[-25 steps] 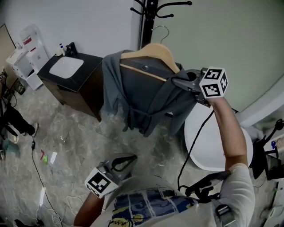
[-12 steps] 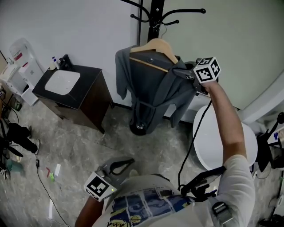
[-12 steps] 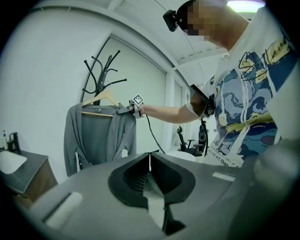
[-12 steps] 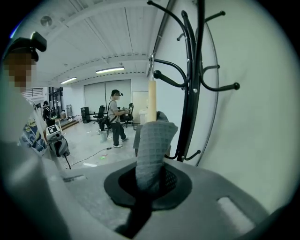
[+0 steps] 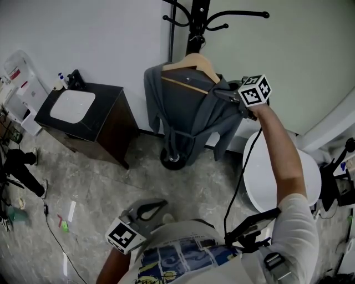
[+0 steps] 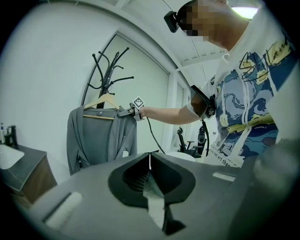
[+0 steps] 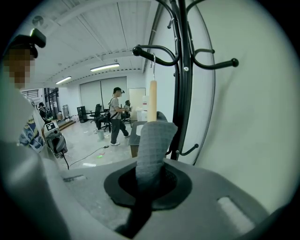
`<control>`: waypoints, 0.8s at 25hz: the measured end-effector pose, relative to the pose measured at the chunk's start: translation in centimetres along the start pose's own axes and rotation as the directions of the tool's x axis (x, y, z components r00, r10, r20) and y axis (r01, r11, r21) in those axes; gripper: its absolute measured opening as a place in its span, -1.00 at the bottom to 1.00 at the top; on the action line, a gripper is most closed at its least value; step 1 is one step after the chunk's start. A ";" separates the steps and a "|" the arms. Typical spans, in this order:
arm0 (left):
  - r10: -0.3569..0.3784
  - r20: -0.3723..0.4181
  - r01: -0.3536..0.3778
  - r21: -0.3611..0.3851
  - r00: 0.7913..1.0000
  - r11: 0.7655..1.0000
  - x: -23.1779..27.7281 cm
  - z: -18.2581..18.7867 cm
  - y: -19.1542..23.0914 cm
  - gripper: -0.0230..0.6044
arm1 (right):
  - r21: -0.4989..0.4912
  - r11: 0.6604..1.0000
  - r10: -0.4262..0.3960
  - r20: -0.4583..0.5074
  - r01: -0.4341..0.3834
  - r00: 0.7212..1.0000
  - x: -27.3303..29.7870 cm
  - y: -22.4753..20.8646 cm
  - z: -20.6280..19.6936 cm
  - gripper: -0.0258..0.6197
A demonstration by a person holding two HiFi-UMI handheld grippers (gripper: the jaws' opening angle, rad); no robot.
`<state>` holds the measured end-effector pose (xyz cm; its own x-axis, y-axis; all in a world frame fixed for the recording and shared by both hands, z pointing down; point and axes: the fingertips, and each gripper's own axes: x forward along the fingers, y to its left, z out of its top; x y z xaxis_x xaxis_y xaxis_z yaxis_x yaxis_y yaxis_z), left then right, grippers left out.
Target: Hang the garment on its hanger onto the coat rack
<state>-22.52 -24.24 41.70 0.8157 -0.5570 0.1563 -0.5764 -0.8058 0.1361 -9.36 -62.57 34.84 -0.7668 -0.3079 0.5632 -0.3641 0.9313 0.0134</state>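
The right gripper (image 5: 221, 94) has its fingers pinched shut on the shoulder of the grey garment (image 5: 188, 111), over the end of the wooden hanger (image 5: 191, 61), holding it up against the coat rack (image 5: 198, 16). The wire hook (image 7: 153, 65) is right at a curved arm (image 7: 152, 52) of the rack; I can't tell if it has caught. I'd lift slightly, drop the hook fully over, and let the weight settle before loosening. The left gripper (image 5: 150, 209) hangs low by the waist, fingers together, empty.
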 end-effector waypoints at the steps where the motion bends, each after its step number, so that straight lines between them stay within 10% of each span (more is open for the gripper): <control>1: 0.001 -0.001 -0.001 -0.007 1.000 1.000 0.1 -0.1 0.1 -0.89 | 0.004 1.000 -0.002 0.002 0.002 1.000 0.1 -0.2 0.0 -0.89; 13: -0.019 -0.024 0.018 -0.036 1.000 0.999 0.6 -0.9 -1.3 -0.89 | -0.028 0.996 -0.084 0.010 0.084 0.996 1.0 -0.3 0.0 -0.73; 20: -0.037 -0.039 0.035 -0.047 0.999 0.998 2.1 -1.6 -4.0 -0.89 | -0.051 0.945 -0.316 0.110 0.323 0.942 -2.2 -1.5 -0.6 -0.22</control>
<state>-18.56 -21.87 43.05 0.8338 -0.5187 0.1889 -0.5491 -0.8145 0.1871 -6.76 -63.17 34.09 -0.6654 -0.6061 0.4358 -0.5651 0.7904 0.2365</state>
